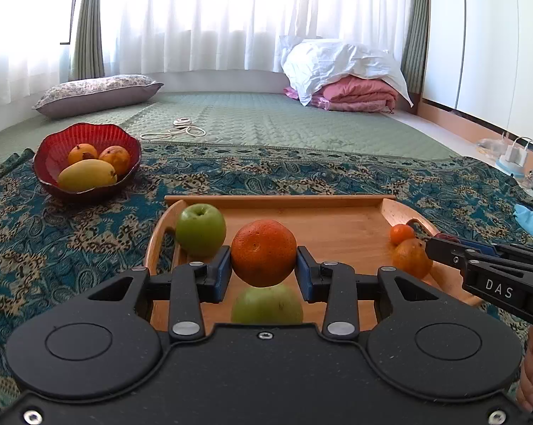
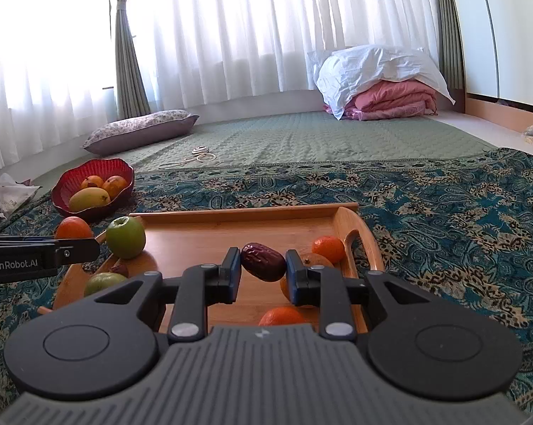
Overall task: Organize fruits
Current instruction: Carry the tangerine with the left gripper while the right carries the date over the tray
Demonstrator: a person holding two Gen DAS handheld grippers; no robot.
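Now the left gripper [image 1: 263,265] fingers clamp an orange [image 1: 263,252]; the right gripper [image 2: 263,271] fingers pinch a date [image 2: 263,261] above the tray [image 2: 231,226].

White sheer curtains [image 1: 213,17] are hanging across the far window, with green drapes [image 1: 87,35] flanking them. A floral pillow [image 1: 96,94] is lying at far left on the green quilted mat [image 1: 266,120]. Folded pink bedding [image 1: 358,94] is sitting at far right under a white sheet [image 1: 337,60]. A white cord [image 1: 181,129] is lying coiled on the mat. A teal patterned cloth [image 1: 72,230] is covering the near floor. A charger [image 1: 514,154] is sitting at far right.
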